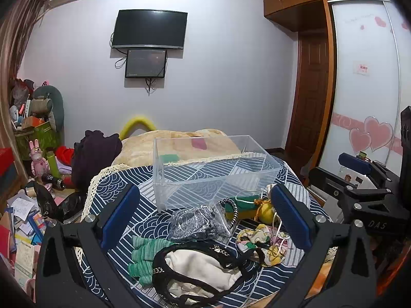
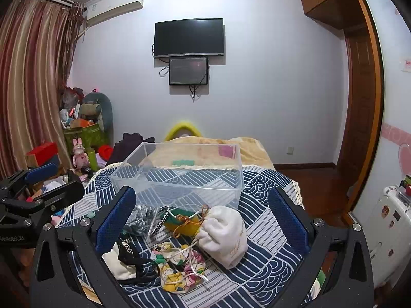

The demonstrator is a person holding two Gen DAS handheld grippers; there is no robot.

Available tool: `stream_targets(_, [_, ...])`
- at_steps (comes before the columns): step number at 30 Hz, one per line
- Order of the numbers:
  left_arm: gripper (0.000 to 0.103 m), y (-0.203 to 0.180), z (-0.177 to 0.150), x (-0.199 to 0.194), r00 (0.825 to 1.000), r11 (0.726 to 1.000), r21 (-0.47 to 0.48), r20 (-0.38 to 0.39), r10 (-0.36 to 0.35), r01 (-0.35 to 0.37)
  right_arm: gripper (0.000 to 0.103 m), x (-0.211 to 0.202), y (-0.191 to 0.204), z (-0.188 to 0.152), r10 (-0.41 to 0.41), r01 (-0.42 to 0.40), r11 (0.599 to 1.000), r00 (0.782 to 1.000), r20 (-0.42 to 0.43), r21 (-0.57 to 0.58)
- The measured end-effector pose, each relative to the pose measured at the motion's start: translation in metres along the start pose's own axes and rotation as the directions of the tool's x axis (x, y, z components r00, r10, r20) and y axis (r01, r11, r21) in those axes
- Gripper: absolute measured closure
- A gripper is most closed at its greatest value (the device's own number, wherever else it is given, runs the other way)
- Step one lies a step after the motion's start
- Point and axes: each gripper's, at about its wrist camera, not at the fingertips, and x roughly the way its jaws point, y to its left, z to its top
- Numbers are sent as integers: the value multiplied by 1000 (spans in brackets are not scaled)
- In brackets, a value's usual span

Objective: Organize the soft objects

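Left hand-held gripper (image 1: 205,215): level, pointing forward over the bed, jaws spread wide, blue pads on either side of the pile, nothing between them. It hovers above the blue wave-pattern cloth (image 1: 123,187) without touching any item.

Right hand-held gripper (image 2: 203,218): same attitude, jaws fully apart, empty, hovering over the items on its side. In the left wrist view it shows at the right edge (image 1: 359,179), beside the left one and apart from it.

Soft objects lie loose on the cloth, in front of the clear plastic box (image 1: 213,169):
- cream cloth with black strap (image 1: 200,267), nearest the left gripper's base;
- green knit piece (image 1: 146,259), touching the cream cloth's left side;
- grey fabric in a clear bag (image 1: 195,223), just in front of the box;
- floral drawstring pouch (image 2: 179,269), between the right gripper's pads;
- white drawstring pouch (image 2: 226,233), lying on its side, touching the yellow-green item (image 2: 182,222).

Box interior: no soft objects visible in it.
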Motion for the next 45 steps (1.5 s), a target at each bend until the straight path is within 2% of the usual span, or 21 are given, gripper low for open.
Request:
stream_targets(33, [0, 0, -1, -3, 1000, 1000, 9, 14, -7, 7, 0, 0, 2, 4, 4, -4, 1000, 1000, 10, -7])
stream_targets(37, [0, 8, -3, 4, 1000, 1000, -1, 4, 0, 0, 0, 3, -1, 1, -35, 35, 999, 999, 13, -27])
stream_targets(41, [20, 20, -7, 16, 999, 1000, -30, -32, 4, -5, 0, 12, -8, -3, -55, 55, 998, 998, 2, -11])
stream_targets(43, [22, 31, -10, 28, 997, 998, -66, -72, -4, 0, 1, 16, -13, -5, -60, 60, 998, 998, -3, 6])
stream_targets(45, [27, 40, -14, 38, 995, 995, -95, -101, 0, -10, 6, 19, -18, -8, -61, 61, 998, 998, -14, 19])
